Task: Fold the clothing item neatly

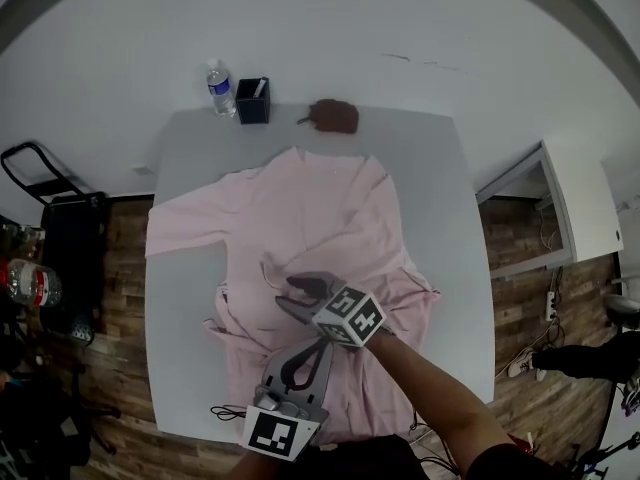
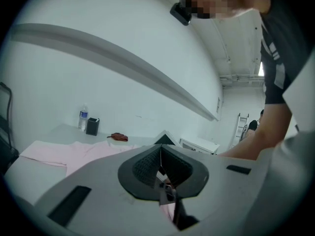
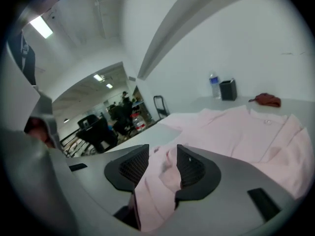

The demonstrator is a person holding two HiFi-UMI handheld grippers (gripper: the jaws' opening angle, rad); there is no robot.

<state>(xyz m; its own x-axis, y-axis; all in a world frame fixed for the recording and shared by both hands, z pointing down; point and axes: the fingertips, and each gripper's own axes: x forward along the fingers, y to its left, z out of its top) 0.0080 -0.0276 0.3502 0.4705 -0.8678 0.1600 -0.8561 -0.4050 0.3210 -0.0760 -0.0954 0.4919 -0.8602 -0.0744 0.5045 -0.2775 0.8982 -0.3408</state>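
Observation:
A pink shirt (image 1: 310,208) lies spread on the grey table (image 1: 430,168), collar towards the far edge, its near part bunched in folds. My right gripper (image 1: 292,298) reaches in from the right over those folds. In the right gripper view its jaws (image 3: 160,163) stand apart with a loose fold of the shirt (image 3: 246,132) between the pads. My left gripper (image 1: 318,346) sits just behind it near the table's front edge and points away from me. Its jaws (image 2: 160,154) are shut, pads together, and the shirt (image 2: 74,154) lies ahead of them.
At the table's far edge stand a water bottle (image 1: 221,88), a black holder (image 1: 253,100) and a brown lump (image 1: 335,116). A black cart (image 1: 60,228) is on the floor at the left, a white cabinet (image 1: 570,208) at the right. A thin cable (image 1: 228,411) lies by the front edge.

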